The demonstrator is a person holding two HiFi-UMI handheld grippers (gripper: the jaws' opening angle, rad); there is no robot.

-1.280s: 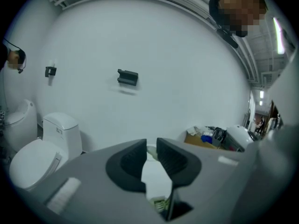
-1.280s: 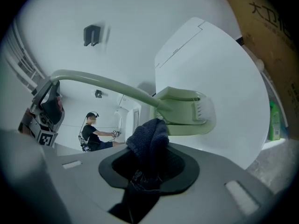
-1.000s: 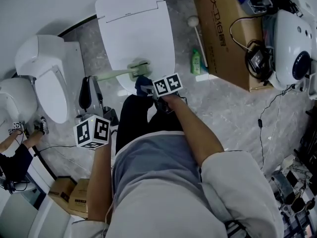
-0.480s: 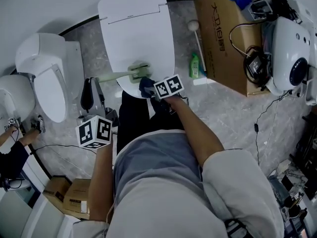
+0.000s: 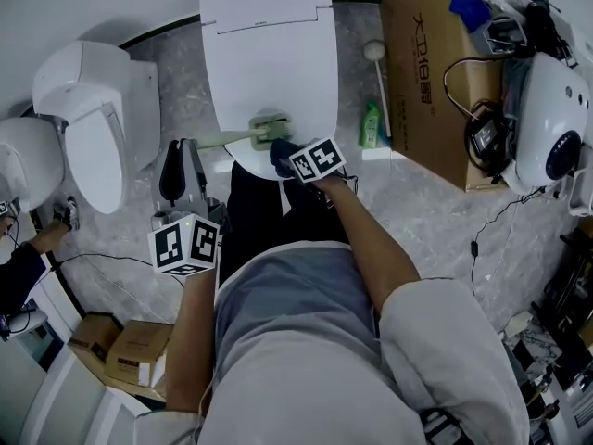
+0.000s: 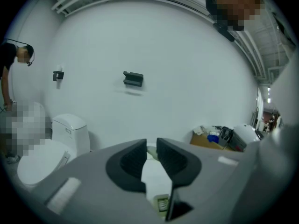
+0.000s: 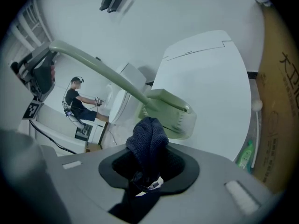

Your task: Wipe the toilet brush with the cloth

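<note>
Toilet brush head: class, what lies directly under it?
The closed white toilet lid lies under the toilet brush head. The head covers the patch beneath it, so contact cannot be seen. The cloth hides its near edge.

I'm looking down at a grey marbled floor [image 5: 422, 213] with a plain white wall [image 5: 83, 7] behind. White toilet [image 5: 269, 44] dead centre, lid shut, second toilet [image 5: 93, 128] left, cardboard box [image 5: 426, 72] right.

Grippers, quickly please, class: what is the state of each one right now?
Left gripper: closed on the handle of the toilet brush.
Right gripper: closed on the dark blue cloth.
</note>
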